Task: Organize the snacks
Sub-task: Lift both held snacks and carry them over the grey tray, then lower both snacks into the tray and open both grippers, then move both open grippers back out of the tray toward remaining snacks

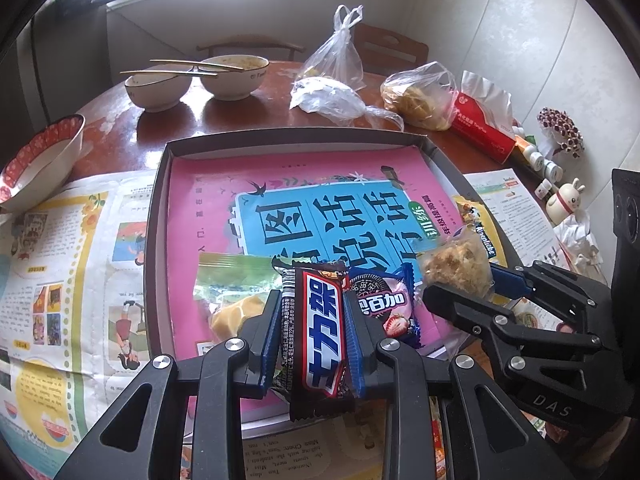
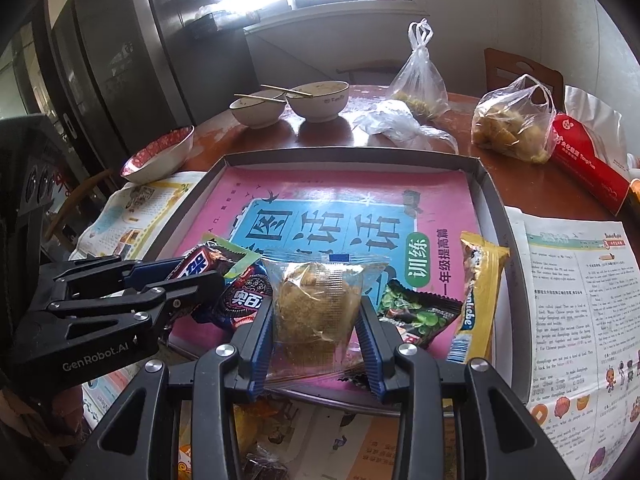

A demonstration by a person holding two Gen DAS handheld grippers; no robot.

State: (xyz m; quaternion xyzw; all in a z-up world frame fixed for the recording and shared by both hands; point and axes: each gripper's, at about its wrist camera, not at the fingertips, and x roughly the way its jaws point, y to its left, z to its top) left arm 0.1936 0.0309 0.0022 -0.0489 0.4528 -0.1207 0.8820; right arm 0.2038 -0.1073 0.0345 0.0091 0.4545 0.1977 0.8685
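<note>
Snacks over shallow grey cardboard tray (image 2: 486, 184) on counter: left gripper (image 1: 312, 336) jaws clamp brown-wrapped chocolate bar (image 1: 318, 340), stiff, slick, held mid-length; right gripper (image 2: 316, 344) jaws pinch clear-wrapped crumbly cake (image 2: 316, 304), soft, crushable. Right wrist view alone shows yellow wafer packet (image 2: 478, 292) and dark green-printed sachet (image 2: 416, 312).

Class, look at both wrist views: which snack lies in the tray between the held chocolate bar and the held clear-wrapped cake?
A strawberry Oreo pack lies between the chocolate bar and the clear-wrapped cake; both wrist views show it.
</note>
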